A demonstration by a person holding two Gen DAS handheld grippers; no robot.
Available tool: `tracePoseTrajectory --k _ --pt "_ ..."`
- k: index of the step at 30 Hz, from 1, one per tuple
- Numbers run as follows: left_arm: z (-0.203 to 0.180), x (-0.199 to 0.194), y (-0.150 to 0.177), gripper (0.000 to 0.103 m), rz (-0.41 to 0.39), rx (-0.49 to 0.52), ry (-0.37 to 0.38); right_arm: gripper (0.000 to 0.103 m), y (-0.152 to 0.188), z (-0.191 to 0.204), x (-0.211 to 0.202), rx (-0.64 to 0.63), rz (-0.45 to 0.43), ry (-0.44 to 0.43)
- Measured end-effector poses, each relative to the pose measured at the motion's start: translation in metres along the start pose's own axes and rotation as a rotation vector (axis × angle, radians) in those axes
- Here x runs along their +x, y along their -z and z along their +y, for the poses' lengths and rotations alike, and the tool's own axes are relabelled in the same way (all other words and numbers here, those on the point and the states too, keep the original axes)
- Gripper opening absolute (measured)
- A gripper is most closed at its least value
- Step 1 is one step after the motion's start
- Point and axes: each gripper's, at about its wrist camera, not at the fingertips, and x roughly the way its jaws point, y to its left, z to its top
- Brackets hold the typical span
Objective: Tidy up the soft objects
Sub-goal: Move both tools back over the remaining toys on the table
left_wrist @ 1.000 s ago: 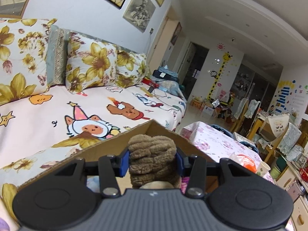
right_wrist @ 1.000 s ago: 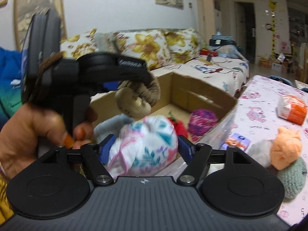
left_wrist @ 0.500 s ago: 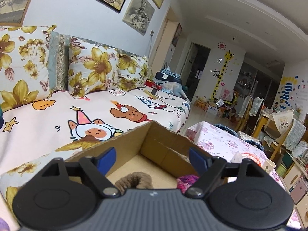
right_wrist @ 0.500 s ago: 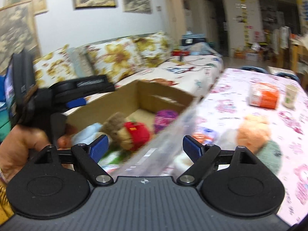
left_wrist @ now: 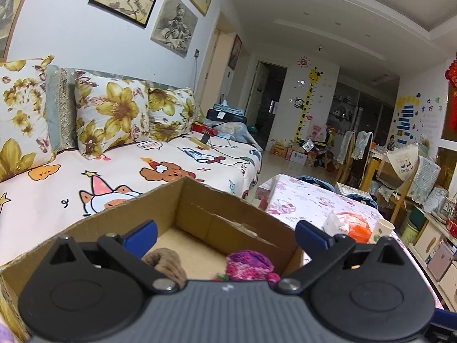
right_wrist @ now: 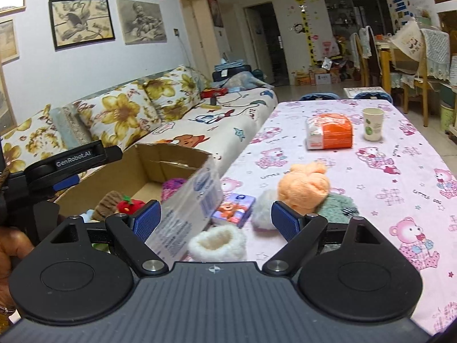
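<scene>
Left gripper point(left_wrist: 225, 235) jaws have just been opening, now spread wide, nothing between them. Brown knit toy point(left_wrist: 167, 264) lies in cardboard box point(left_wrist: 200, 197), lower centre. Right gripper point(right_wrist: 215, 218) released, empty, above white fluffy sock point(right_wrist: 217, 243).

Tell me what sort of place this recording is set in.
Most likely a family living and dining room in a home: a sofa with flowered cushions, a table under a cartoon-bear cloth, and a child's giraffe height chart on the wall.
</scene>
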Motion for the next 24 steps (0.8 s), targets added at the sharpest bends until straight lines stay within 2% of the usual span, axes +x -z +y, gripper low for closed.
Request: tracePoseTrajectory --k 7,24 --pt "-0.017 0.001 0.006 0.102 0.005 0.035 0.022 0.103 0.0 -0.009 0.007 0.03 -0.002 0.024" --pt "-0.057 0.003 0.023 0.102 0.028 0.132 0.075 0.103 0.004 -0.025 -0.006 0.103 -0.021 0.088"
